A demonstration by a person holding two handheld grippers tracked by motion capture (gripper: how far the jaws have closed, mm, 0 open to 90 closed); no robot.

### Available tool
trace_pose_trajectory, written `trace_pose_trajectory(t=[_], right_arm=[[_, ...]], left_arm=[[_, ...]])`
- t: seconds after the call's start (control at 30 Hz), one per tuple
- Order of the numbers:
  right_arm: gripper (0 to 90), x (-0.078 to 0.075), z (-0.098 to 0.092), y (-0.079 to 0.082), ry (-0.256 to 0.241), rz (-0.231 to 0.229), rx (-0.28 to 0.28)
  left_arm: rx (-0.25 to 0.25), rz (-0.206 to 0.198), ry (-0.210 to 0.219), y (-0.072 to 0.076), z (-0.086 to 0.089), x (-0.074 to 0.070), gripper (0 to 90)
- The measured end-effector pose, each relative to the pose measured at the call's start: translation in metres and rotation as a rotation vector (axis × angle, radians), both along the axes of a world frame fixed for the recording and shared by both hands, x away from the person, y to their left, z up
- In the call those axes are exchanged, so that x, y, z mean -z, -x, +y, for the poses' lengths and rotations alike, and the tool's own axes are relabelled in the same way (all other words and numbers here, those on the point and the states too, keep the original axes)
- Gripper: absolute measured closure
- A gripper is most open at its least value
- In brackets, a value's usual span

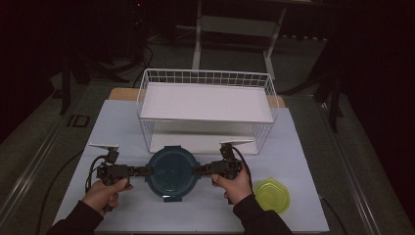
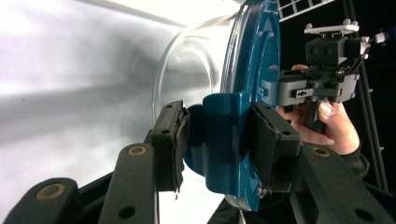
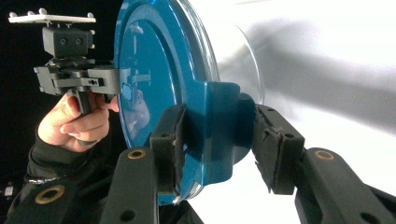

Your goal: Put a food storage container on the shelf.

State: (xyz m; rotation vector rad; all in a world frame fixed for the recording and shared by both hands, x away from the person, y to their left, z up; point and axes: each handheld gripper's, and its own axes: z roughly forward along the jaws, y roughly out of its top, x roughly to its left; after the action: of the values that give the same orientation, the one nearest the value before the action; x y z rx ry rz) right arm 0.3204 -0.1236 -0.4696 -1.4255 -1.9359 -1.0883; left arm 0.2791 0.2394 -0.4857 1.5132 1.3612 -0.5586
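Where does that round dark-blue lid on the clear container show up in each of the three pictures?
High view: the round dark-blue lid sits low and centre, between the two tools.
Left gripper view: it stands on edge, right of centre, its latch tab clamped by the jaws.
Right gripper view: it stands left of centre, its tab likewise clamped.
Shared landmark: the white table surface.

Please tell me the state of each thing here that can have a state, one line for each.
Blue-lidded container: lid on, flat on the table, gripped at both side latches.
Left hand-held gripper: shut on the left latch.
Right hand-held gripper: shut on the right latch.
Yellow-green container: lid on, resting apart.
Wire rack: upright, its shelves bare.
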Motion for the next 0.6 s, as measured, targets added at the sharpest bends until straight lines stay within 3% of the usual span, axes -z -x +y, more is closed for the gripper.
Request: trace_pose_trajectory(t=[0.43, 0.6], right_arm=[[55.5, -0.041, -0.018, 0.002, -0.018, -0.06, 0.019], [55.4, -0.061, -0.027, 0.0, -0.027, -0.091, 0.033]], left_arm=[[0.017, -0.053, 0.01, -0.007, -0.016, -0.042, 57.0], [0.026, -0.084, 0.006, -0.013, -0.025, -0.065, 57.0]])
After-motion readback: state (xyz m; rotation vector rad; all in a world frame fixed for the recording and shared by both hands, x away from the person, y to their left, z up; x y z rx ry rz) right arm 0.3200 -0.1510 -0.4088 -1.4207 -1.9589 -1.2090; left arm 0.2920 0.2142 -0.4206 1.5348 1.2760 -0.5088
